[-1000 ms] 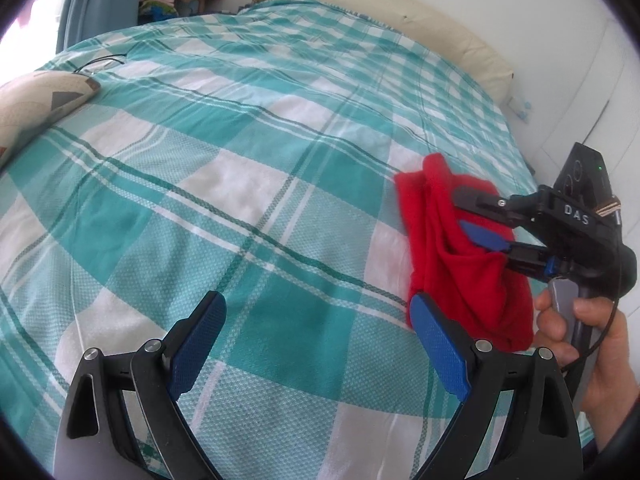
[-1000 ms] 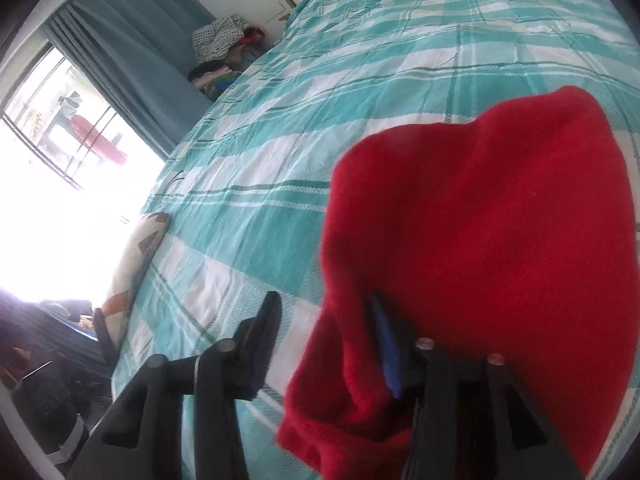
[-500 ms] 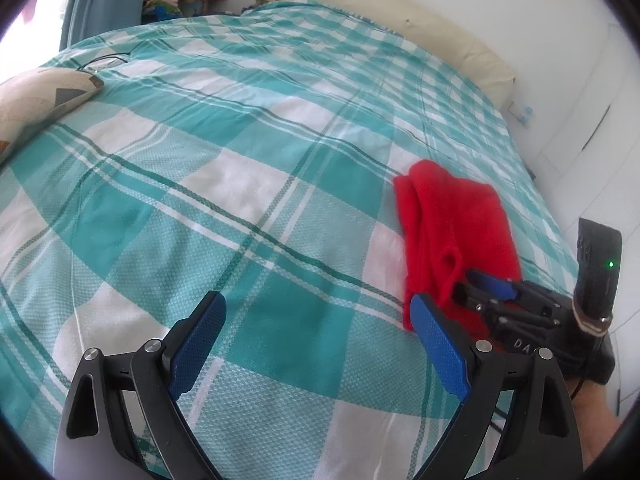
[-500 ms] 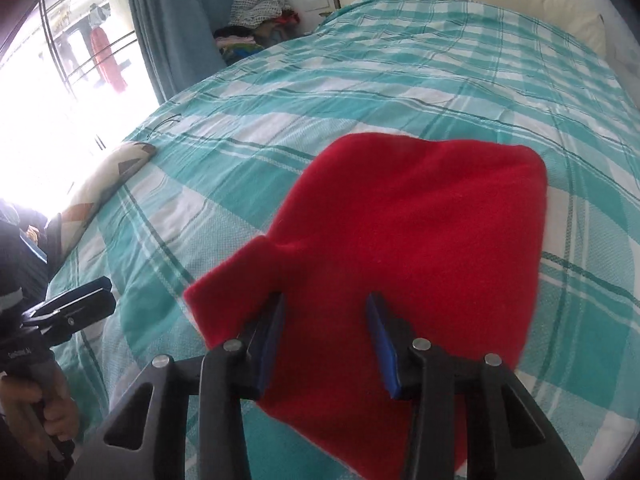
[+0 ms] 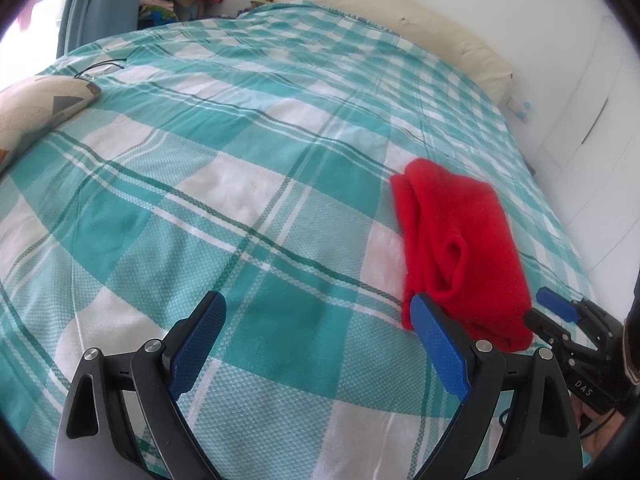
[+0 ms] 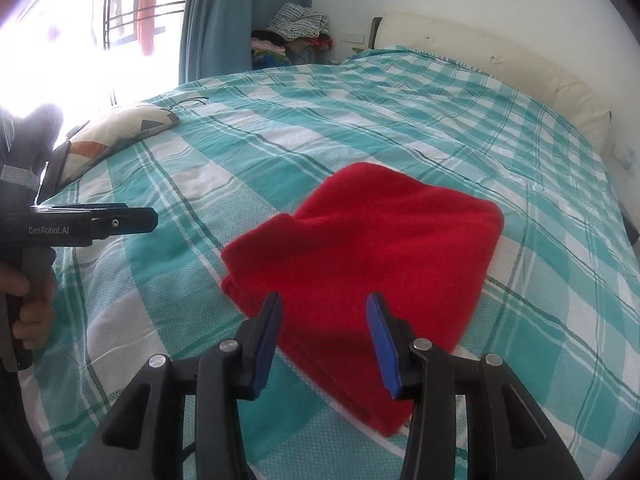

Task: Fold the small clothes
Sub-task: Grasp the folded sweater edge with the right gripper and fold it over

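A small red garment [image 5: 460, 248] lies folded on the teal checked bedspread [image 5: 240, 184]; it also shows in the right wrist view [image 6: 372, 256]. My left gripper [image 5: 316, 344] is open and empty, hovering over the bedspread to the left of the garment. My right gripper [image 6: 324, 340] is open and empty, just above the garment's near edge. In the left wrist view the right gripper [image 5: 548, 312] sits at the garment's right corner. In the right wrist view the left gripper [image 6: 120, 218] shows at far left.
A patterned cushion [image 6: 116, 132] lies at the bed's left edge. A cream pillow [image 6: 500, 60] runs along the head. A pile of clothes [image 6: 296, 36] sits beyond the bed by the blue curtain [image 6: 224, 20]. White cupboards [image 5: 592, 112] stand at right.
My right gripper let go of the red garment, laid it flat and drew back toward its near edge. My left gripper has stayed in place.
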A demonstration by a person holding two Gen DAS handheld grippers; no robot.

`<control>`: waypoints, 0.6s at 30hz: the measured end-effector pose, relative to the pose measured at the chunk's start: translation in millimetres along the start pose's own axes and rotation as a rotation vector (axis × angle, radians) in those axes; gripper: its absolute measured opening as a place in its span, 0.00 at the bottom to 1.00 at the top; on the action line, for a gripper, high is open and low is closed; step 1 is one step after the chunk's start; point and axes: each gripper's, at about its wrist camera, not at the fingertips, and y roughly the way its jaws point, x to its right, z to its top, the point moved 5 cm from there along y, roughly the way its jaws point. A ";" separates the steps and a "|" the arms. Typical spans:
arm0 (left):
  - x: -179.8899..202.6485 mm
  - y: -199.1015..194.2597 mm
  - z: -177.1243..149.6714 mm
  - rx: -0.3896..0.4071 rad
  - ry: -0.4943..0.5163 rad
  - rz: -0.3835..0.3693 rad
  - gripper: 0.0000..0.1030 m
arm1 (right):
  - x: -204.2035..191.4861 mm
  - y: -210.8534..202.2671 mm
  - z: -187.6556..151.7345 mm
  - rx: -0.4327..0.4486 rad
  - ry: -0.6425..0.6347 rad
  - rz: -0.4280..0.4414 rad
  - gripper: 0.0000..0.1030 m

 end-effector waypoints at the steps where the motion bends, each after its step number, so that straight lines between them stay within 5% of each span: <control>1: 0.6 0.8 -0.7 -0.002 0.001 0.000 0.92 | 7.8 1.5 -7.5 -0.015 0.027 -0.003 0.43; 6: 2.6 1.6 -5.2 -0.003 0.019 0.017 0.92 | 31.0 31.3 -45.6 -0.129 0.179 0.047 0.43; 13: -1.4 -0.5 -4.4 0.003 0.005 0.021 0.92 | 23.5 9.6 -46.9 -0.076 0.182 0.013 0.44; 18: 1.1 -1.7 -3.4 0.004 0.009 0.015 0.92 | 18.1 -21.5 -49.7 -0.005 0.170 -0.012 0.65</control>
